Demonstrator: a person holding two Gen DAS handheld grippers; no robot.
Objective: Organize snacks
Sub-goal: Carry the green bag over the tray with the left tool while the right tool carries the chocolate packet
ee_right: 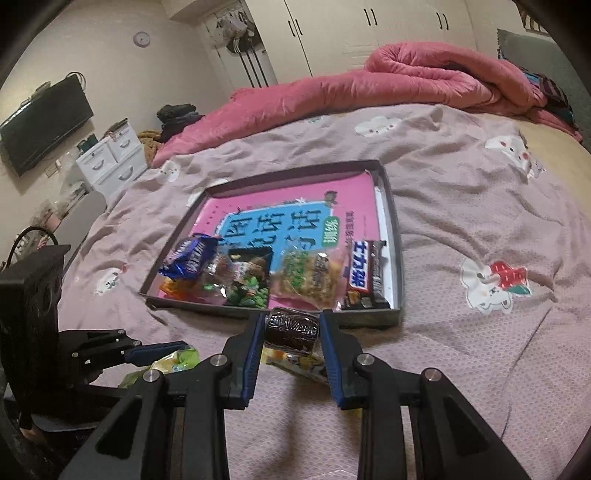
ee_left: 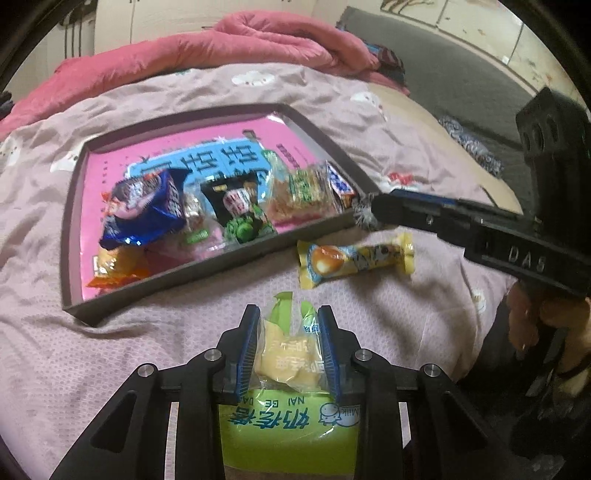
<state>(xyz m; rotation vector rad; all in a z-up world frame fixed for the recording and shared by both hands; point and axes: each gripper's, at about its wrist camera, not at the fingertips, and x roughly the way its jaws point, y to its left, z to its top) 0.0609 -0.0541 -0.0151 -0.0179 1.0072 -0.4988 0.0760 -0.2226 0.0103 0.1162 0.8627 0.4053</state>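
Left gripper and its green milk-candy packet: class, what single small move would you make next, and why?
Probably carry the left gripper, shut on the green milk-candy packet, forward over the tray rim and release it there. The packet is already gripped, the other snacks lie along the tray's near side, and the far part of the tray is bare.

Bedroom, dim warm light. I see a bed [ee_right: 461, 206] under a mauve sheet, a pink quilt [ee_right: 369, 85] bunched along its far side. Cream wardrobe doors [ee_right: 369, 33] behind. Black television [ee_right: 44, 125] on the left wall above white drawers [ee_right: 110, 158]. Round clock [ee_right: 142, 38] above.
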